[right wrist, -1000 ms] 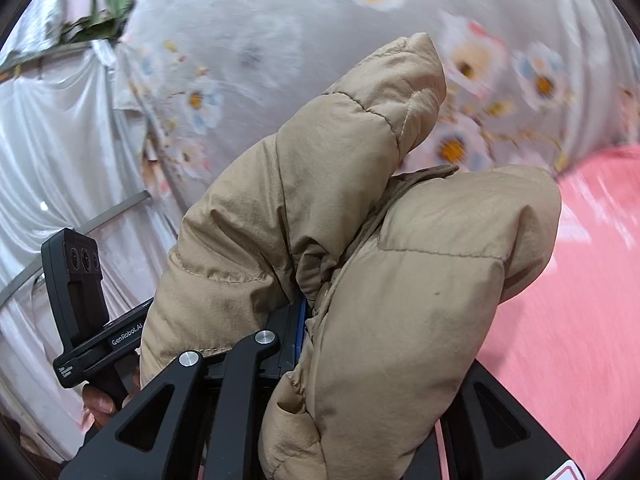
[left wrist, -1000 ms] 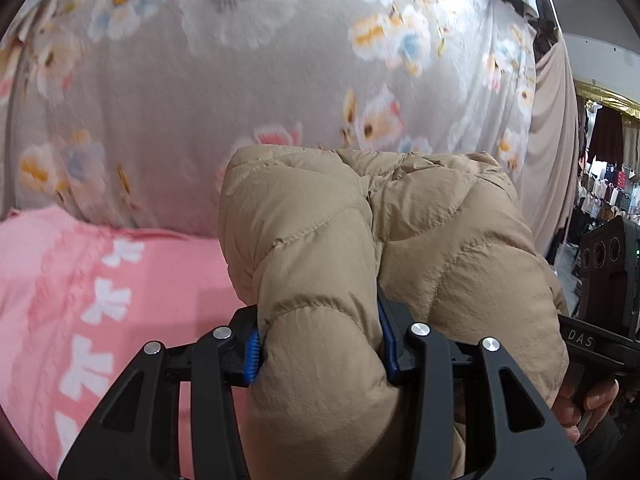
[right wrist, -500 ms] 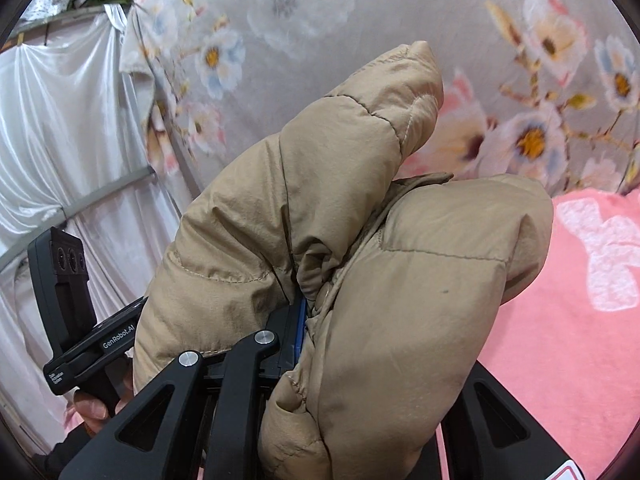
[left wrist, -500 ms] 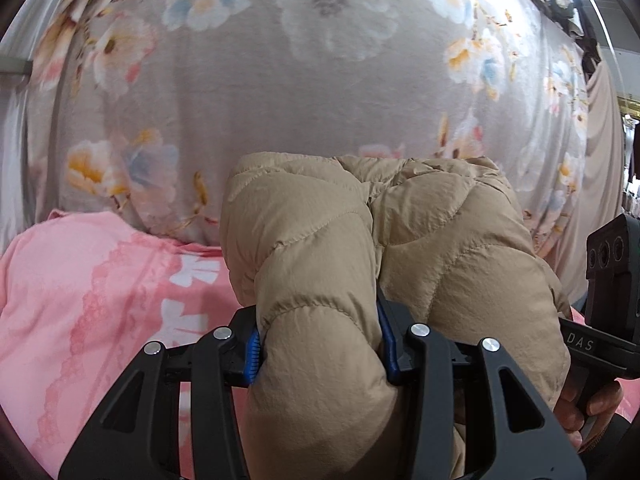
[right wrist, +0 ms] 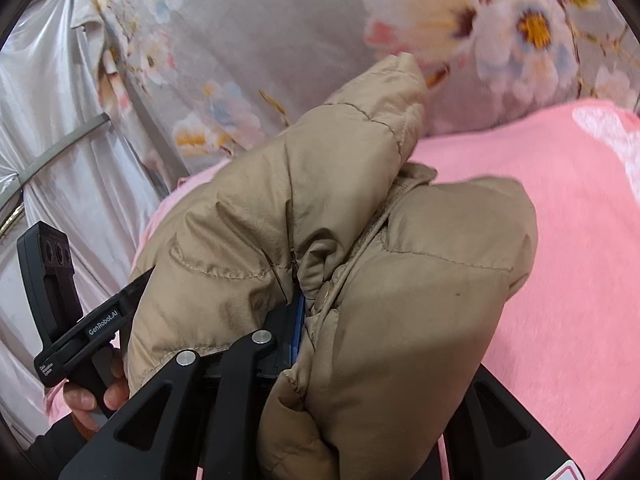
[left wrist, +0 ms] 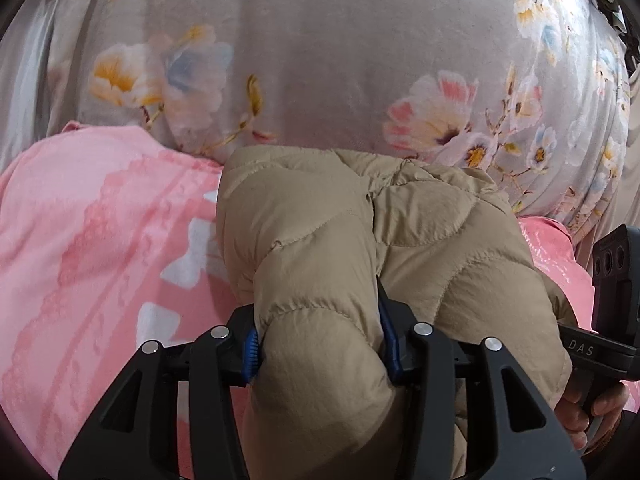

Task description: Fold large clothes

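Still early, we judged: the jacket was gathered up but no neat fold showed.

Nearest us, the left gripper (left wrist: 318, 344) was clamped on a puffy roll of the tan quilted jacket (left wrist: 360, 248), and the right gripper (right wrist: 304, 328) pinched another bunch of it by a snap button (right wrist: 325, 292). The jacket hung bunched between them above the pink blanket (left wrist: 100, 240); beyond hung the grey floral blanket (left wrist: 320, 60). Laying it flat and folding remained.
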`<state>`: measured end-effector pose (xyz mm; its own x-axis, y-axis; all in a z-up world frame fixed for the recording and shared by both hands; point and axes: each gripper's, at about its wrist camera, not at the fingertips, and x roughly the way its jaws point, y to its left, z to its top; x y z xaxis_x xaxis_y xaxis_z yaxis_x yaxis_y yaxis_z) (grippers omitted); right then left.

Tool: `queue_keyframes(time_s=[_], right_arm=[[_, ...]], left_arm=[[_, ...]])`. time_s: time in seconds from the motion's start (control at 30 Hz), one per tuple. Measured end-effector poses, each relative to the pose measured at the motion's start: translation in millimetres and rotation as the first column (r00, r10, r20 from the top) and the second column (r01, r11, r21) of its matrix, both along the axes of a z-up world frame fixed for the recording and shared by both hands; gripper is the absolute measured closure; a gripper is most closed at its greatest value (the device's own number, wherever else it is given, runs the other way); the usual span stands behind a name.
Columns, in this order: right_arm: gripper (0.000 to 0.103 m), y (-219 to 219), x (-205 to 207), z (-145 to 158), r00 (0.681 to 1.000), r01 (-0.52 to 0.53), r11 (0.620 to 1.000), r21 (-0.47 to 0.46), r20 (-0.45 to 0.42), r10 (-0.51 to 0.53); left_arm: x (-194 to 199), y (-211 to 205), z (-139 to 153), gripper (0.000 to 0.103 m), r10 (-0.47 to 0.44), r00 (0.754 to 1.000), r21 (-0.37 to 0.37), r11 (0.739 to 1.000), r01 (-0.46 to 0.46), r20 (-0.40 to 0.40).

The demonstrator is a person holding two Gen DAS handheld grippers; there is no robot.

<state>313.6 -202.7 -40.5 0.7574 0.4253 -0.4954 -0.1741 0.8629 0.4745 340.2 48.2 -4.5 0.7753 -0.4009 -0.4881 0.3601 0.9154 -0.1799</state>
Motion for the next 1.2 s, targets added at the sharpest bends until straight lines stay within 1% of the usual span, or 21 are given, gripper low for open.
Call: queue_keyframes(time_s=[0.03,0.1,0.17,0.27,0.3,0.33,0.37,0.4,0.5,0.53,0.57,0.6,0.67,0.7,0.77,0.83,0.93,0.97,1.03,1.07,1.2], right_arm=[[0.084,-0.6,1.0,-4.5,1.000,0.001,1.000,0.008,-0.019,0.000],[0.078,-3.7,2.2,-15.8,0.998,0.014,0.999,0.033,-0.068,-0.012],[0.076,-7.1,0.9,-22.9,0.994,0.034,0.998,0.053,-0.109,-0.028],[0.061,-15.4,-10.8,-24.2,0.983,0.067,0.995,0.074,-0.173,-0.054],[0.054,-19.2,-18.3,-21.9,0.978,0.078,0.995,0.060,-0.198,-0.065],[0.052,-23.5,-25.9,-19.8,0.973,0.093,0.995,0.041,-0.215,-0.082],[0.047,-28.8,-37.5,-15.9,0.969,0.110,0.994,0.017,-0.226,-0.104],[0.045,-33.6,-46.7,-13.3,0.965,0.123,0.992,-0.005,-0.234,-0.121],[0.045,-45.2,-83.0,5.0,0.955,0.159,0.982,-0.105,-0.236,-0.179],[0.047,-44.8,-94.0,15.9,0.952,0.180,0.971,-0.160,-0.220,-0.213],[0.057,-40.6,-101.2,27.2,0.953,0.192,0.959,-0.207,-0.194,-0.232],[0.072,-35.3,-104.6,35.6,0.956,0.193,0.952,-0.238,-0.172,-0.237],[0.085,-14.0,-106.8,57.1,0.965,0.189,0.931,-0.311,-0.118,-0.235],[0.089,0.8,-105.0,66.9,0.974,0.171,0.929,-0.327,-0.088,-0.210],[0.094,21.3,-98.8,74.2,0.982,0.150,0.925,-0.349,-0.055,-0.180],[0.095,42.8,-85.0,75.0,0.983,0.149,0.911,-0.386,-0.039,-0.177],[0.098,57.0,-66.2,65.4,0.984,0.123,0.913,-0.389,-0.073,-0.164],[0.098,59.5,-60.0,60.5,0.983,0.116,0.912,-0.393,-0.085,-0.162],[0.098,62.7,-53.4,53.4,0.982,0.108,0.908,-0.404,-0.100,-0.162],[0.098,62.4,-49.3,46.7,0.980,0.103,0.906,-0.411,-0.114,-0.163],[0.099,54.9,-40.4,22.1,0.967,0.105,0.903,-0.416,-0.167,-0.190]], left_arm=[[0.1,1.1,-3.3,0.053,0.002,1.000,0.009,1.000,-0.002,-0.008],[-0.6,4.7,-11.9,0.048,0.012,0.999,0.021,1.000,-0.011,-0.034],[-0.8,9.0,-13.9,0.043,0.019,0.998,0.009,1.000,-0.019,-0.055],[-2.2,15.6,-10.6,0.032,0.053,0.991,0.005,0.999,-0.053,-0.123],[-4.9,17.4,-7.3,0.024,0.084,0.986,0.025,0.996,-0.081,-0.142],[-7.9,19.3,-3.7,0.016,0.115,0.981,0.050,0.993,-0.108,-0.157],[-11.5,22.1,0.8,0.015,0.139,0.975,0.070,0.989,-0.129,-0.171],[-16.0,25.6,5.7,0.015,0.150,0.971,0.082,0.987,-0.137,-0.184],[-33.4,36.3,28.0,0.015,0.210,0.955,0.139,0.973,-0.184,-0.211],[-39.2,36.3,37.5,0.015,0.233,0.951,0.168,0.965,-0.201,-0.202],[-43.3,34.5,44.6,0.015,0.249,0.950,0.191,0.958,-0.213,-0.191],[-47.7,29.8,53.1,0.015,0.261,0.950,0.215,0.951,-0.223,-0.172],[-54.1,13.9,68.0,0.015,0.280,0.950,0.252,0.938,-0.239,-0.140],[-55.4,5.7,72.7,0.015,0.276,0.952,0.255,0.937,-0.237,-0.131],[-55.1,-16.7,78.2,0.015,0.279,0.953,0.285,0.929,-0.236,-0.118],[-50.8,-32.9,75.0,0.015,0.294,0.949,0.315,0.917,-0.246,-0.112],[-43.8,-49.1,61.4,0.015,0.336,0.937,0.377,0.883,-0.278,-0.096],[-41.0,-50.8,55.6,0.015,0.346,0.932,0.384,0.879,-0.281,-0.109],[-34.3,-51.2,43.2,0.015,0.347,0.925,0.377,0.886,-0.269,-0.157],[-31.3,-51.3,37.5,0.015,0.354,0.920,0.381,0.884,-0.270,-0.170],[-26.4,-49.8,17.4,0.014,0.359,0.914,0.382,0.884,-0.268,-0.188]])
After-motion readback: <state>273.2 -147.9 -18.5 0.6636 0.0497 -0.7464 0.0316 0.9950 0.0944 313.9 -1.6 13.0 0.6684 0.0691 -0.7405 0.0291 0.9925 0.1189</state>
